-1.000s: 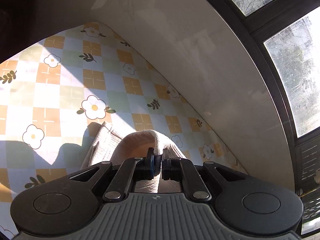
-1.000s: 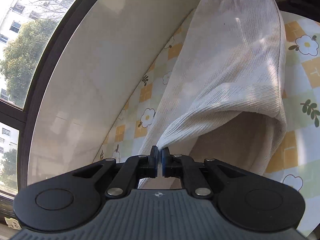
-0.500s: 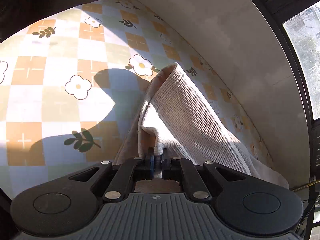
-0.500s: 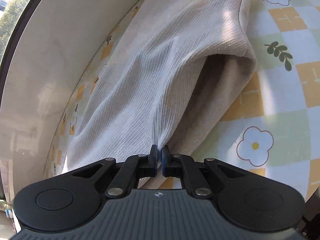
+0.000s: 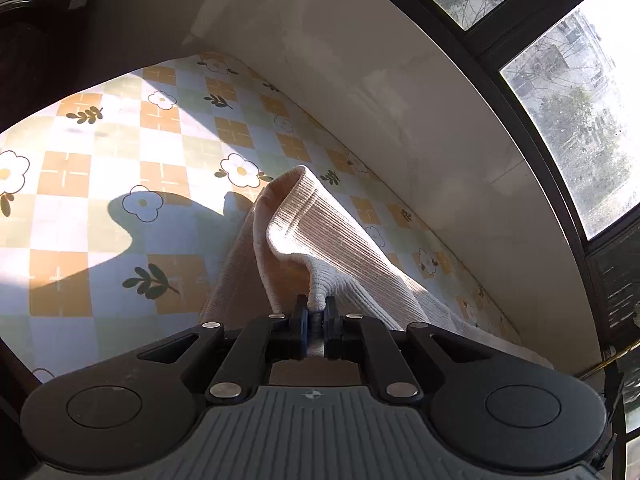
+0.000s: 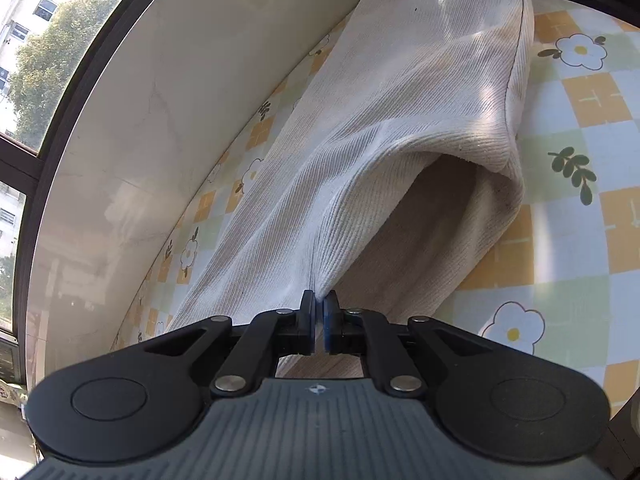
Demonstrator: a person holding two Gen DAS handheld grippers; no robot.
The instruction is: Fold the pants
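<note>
We're draping the cream pants (image 6: 400, 120) along the flowered tablecloth (image 5: 100, 184), right by the windowsill (image 5: 360, 60). Left gripper (image 5: 316, 312) and right gripper (image 6: 319, 312) are both pinching hem edges, so any slipping probably means a crooked fold.

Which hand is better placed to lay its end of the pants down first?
Probably left: the left gripper pinches a small bunch of the pants near the tablecloth; the right gripper carries a long, draped span.
</note>
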